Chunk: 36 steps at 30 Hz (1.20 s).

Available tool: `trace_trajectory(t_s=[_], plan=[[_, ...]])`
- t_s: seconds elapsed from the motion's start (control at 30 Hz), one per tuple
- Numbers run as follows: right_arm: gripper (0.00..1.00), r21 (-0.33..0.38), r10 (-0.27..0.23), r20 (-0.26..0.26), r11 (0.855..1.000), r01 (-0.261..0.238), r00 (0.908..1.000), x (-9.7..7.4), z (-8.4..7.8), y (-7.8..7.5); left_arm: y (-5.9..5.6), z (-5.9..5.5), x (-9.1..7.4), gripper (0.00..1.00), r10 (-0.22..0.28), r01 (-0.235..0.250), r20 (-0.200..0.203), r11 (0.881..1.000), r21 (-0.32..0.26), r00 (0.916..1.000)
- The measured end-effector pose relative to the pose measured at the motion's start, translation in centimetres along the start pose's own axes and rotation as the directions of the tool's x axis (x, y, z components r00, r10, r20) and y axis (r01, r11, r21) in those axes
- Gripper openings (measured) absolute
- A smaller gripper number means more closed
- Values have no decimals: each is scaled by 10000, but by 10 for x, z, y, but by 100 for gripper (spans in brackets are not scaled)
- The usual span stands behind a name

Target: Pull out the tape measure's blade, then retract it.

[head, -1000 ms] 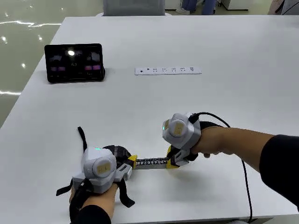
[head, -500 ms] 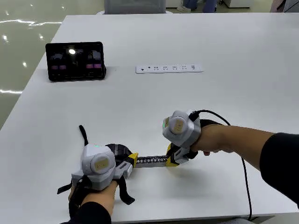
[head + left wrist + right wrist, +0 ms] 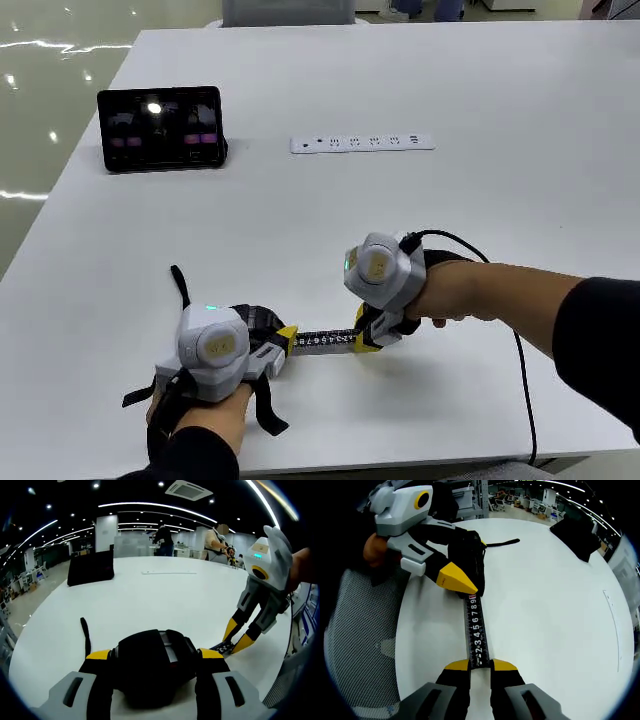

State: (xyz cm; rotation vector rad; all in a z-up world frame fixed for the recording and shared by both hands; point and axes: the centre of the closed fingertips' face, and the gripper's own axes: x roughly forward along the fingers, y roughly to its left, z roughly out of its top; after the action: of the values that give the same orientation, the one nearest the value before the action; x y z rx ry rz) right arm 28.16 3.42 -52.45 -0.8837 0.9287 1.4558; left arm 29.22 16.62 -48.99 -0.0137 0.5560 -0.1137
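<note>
L gripper [image 3: 154, 654]: case [image 3: 145, 677]; R gripper [image 3: 479, 666]: blade [image 3: 475, 630]

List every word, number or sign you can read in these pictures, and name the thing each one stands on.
"2 3 4 5 6 7 8 9": printed along the blade, running from the right gripper toward the case.
Tablet screen: coloured patches, too blurred to read.
Power strip: marks too small to read.
</note>
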Motion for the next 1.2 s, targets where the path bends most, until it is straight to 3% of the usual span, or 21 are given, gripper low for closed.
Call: trace_trajectory(t_s=[1.2], plan=[[11,52,65,226,10000,-67,9997,9,18,1,4,-1,-2,62,-156,154,-55,9994,-305,9999]])
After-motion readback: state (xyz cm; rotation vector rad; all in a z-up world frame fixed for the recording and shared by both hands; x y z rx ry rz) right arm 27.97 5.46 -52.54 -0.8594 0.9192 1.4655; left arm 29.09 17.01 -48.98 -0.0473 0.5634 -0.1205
